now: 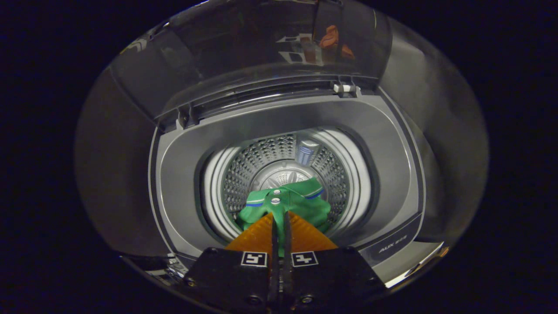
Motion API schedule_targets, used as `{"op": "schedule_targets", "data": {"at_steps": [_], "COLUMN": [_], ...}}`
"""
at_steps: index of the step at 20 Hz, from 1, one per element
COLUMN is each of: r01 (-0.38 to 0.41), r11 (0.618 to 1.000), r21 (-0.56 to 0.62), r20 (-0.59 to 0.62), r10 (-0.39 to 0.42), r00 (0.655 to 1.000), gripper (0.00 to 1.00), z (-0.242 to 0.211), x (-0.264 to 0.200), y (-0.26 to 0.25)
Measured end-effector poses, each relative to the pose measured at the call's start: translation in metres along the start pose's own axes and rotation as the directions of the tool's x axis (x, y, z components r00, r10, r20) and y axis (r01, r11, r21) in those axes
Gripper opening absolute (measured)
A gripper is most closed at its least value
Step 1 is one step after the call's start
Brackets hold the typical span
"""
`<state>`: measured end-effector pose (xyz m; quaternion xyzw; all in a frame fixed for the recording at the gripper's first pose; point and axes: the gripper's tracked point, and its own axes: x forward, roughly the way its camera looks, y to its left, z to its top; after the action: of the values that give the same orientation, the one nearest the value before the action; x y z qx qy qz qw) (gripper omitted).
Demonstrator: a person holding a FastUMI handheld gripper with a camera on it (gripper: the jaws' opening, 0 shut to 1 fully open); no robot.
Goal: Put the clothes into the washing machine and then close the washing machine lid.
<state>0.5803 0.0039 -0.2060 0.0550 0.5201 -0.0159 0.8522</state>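
In the gripper view we look down into the washing machine (174, 174). Our tongs (280, 216) have 2 orange fingers (255, 235) and they are pressed almost together, with a thin gap between them. They pinch a green shirt (287, 200) at their tips. The shirt hangs just ahead of the fingers and spreads out on both sides of them. We can see its collar with blue and white stripes and 2 small white buttons (275, 200).

The shirt sits over the mouth of the shiny metal drum (335, 174), which has lots of little holes. The bottom of the drum shows beyond the shirt.

The dark see-through lid (244, 52) stands open, far beyond the fingers. A small white catch (345, 88) sits at its lower edge.
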Motion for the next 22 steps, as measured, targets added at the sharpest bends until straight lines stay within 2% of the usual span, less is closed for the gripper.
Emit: {"op": "schedule_targets", "data": {"at_steps": [1,7,15,22], "r01": [-0.017,0.019,0.035,0.037], "r11": [1.000,0.999,0.995,0.986], "r21": [-0.002,-0.040,-0.095,-0.162], "r20": [0.005,0.058,0.153,0.317], "r10": [0.017,-0.017,-0.020,0.016], "r00": [1.000,0.998,0.988,0.948], "gripper": [0.08,0.67,0.67,0.67], "z": [0.000,0.009,0.027,0.070], "x": [0.001,-0.003,-0.022,-0.070], "y": [0.003,0.001,0.004,0.014]}}
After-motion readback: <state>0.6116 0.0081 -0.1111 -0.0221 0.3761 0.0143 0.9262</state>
